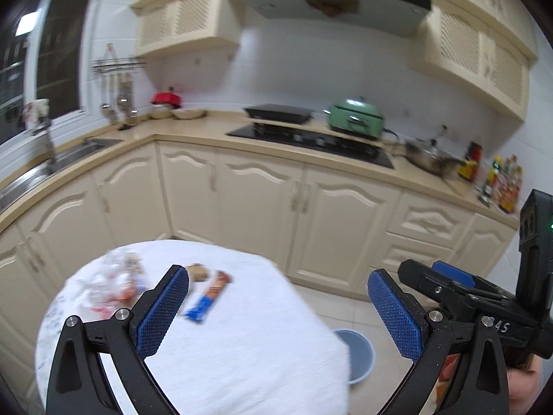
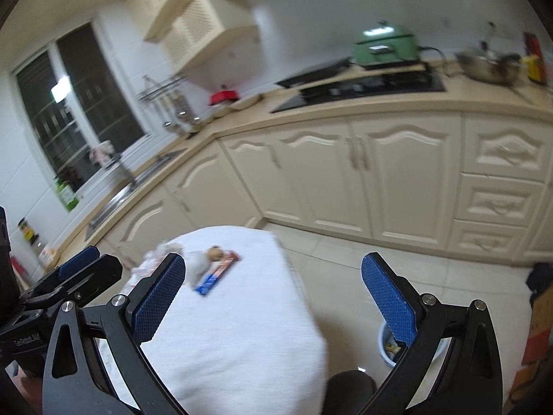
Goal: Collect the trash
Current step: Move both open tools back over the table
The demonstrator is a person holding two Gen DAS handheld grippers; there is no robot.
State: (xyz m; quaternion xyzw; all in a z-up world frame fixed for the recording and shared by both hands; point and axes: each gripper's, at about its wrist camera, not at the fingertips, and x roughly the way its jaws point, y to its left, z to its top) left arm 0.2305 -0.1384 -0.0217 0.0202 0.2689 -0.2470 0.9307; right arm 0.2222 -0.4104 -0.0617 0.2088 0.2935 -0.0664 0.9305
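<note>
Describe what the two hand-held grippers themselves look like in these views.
Both the left hand-held gripper and right hand-held gripper have glossy black forked frames with silver pivot bolts and two fingers faced with blue textured pads. The right one's body shows white lettering and a small green light. No cables are visible.

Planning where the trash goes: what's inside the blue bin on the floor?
In the right wrist view, the blue bin shows some small scraps at the bottom. The right tongs cover most of it, so the rest is hidden.
</note>
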